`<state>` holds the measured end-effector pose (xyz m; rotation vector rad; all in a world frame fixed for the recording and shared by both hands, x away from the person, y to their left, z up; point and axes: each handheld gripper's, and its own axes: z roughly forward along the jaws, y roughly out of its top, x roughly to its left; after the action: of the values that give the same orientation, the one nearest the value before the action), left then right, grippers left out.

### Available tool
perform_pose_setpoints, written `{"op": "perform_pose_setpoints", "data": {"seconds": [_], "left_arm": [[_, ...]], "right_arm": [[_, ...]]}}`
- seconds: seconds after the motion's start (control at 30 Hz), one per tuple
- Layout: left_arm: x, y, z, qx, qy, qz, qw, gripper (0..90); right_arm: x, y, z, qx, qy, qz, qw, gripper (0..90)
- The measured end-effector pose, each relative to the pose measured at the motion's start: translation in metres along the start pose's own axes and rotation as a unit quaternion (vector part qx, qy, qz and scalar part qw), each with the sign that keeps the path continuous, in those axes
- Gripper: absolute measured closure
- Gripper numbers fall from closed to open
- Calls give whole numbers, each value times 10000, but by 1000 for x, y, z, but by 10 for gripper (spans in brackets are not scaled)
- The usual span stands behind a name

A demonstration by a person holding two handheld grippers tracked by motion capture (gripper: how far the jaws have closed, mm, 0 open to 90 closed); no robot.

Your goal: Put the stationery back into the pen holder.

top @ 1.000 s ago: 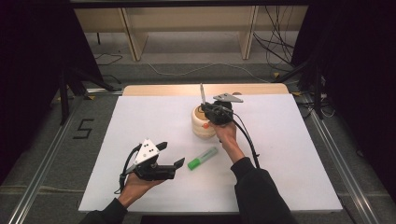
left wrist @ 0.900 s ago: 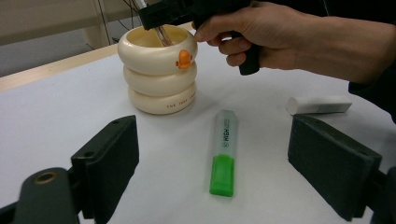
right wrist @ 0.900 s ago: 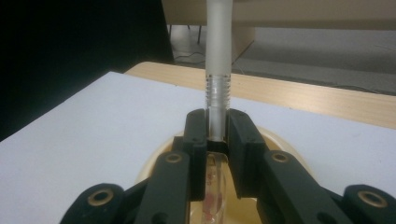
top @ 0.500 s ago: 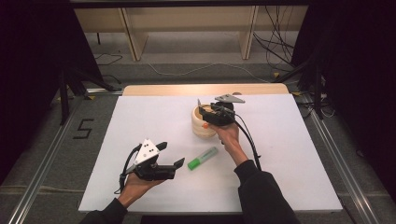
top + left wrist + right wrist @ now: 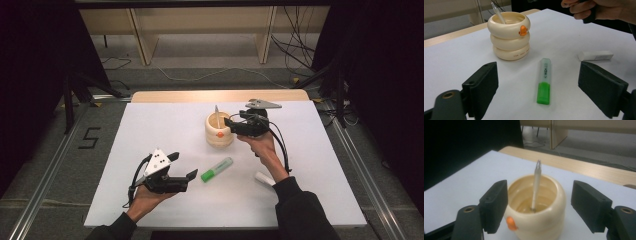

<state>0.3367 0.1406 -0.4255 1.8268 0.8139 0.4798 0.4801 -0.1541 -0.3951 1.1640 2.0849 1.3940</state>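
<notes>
A lab recording bay: black curtains (image 5: 40, 75) flank a white worktop (image 5: 150, 125), loose cables (image 5: 295, 50) and floor rails (image 5: 45, 195) around it.

I see my right gripper (image 5: 231, 123), jaws just opened, beside the cream holder (image 5: 219, 131) with a pen (image 5: 217, 112) standing inside.

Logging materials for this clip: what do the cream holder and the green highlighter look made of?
Holder: probably glazed ceramic or glossy plastic; smooth cream rings with soft highlights. Highlighter: plastic; translucent frosted cap, opaque bright green body with a slight sheen.
</notes>
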Motion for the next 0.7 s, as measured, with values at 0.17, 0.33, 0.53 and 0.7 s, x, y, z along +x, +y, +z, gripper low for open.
{"op": "perform_pose_setpoints", "data": {"seconds": [0.17, 0.33, 0.53, 0.7], "left_arm": [[1, -1, 0, 26, -3, -6, 10000, 160], [1, -1, 0, 4, 5, -23, 10000, 160], [1, -1, 0, -32, -24, -19, 10000, 160], [2, -2, 0, -44, -38, -55, 10000, 160]], "right_arm": [[-6, -8, -21, 188, 112, -80, 9997, 278], [-7, -16, -38, 318, 161, -254, 9990, 270], [-8, -29, -57, 554, 188, -440, 9973, 267], [-4, -35, -64, 666, 206, -529, 9962, 266]]}}
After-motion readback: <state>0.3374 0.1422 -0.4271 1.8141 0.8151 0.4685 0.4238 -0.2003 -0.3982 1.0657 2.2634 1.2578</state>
